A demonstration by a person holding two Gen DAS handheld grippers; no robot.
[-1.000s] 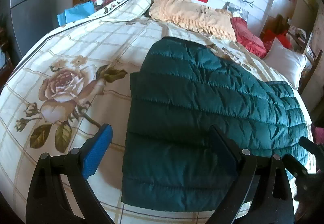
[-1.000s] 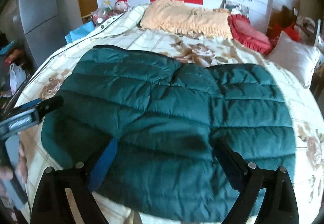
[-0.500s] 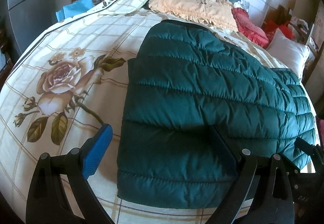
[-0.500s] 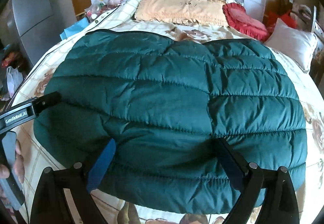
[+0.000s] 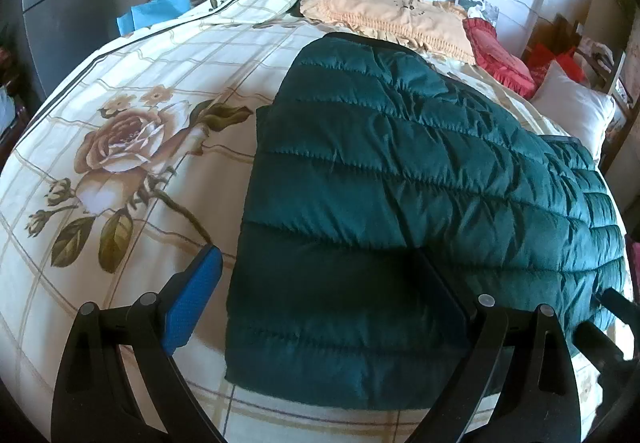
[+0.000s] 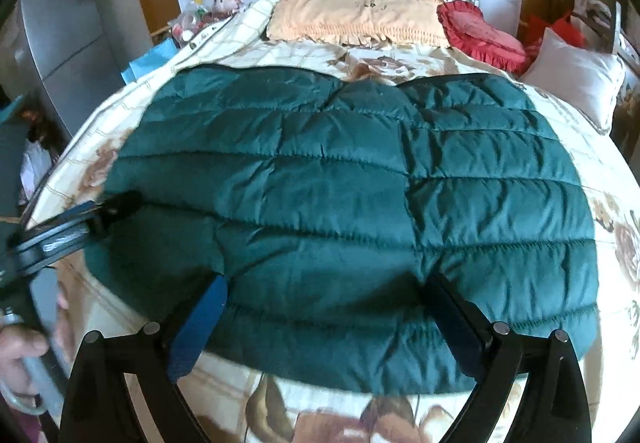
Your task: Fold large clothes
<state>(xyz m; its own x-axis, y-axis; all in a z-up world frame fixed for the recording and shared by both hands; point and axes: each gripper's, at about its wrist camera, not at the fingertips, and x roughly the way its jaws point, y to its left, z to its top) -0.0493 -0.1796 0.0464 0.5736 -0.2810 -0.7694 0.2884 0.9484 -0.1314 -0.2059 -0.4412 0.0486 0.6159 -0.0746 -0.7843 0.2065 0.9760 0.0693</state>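
Since a second ago both cameras have closed in on the jacket (image 5: pixel 400 203), which now fills more of each view while lying spread on the bed (image 5: pixel 120 83). Only the right wrist view shows a hand (image 6: pixel 20 347) gripping the left tool's handle at the jacket's left edge; only the left wrist view shows the rose print (image 5: pixel 124 147) beside the jacket. Left gripper (image 5: pixel 320 295) is spread wide, straddling the jacket's left edge. Right gripper (image 6: pixel 328 319) is likewise spread over the near hem, clamping nothing.
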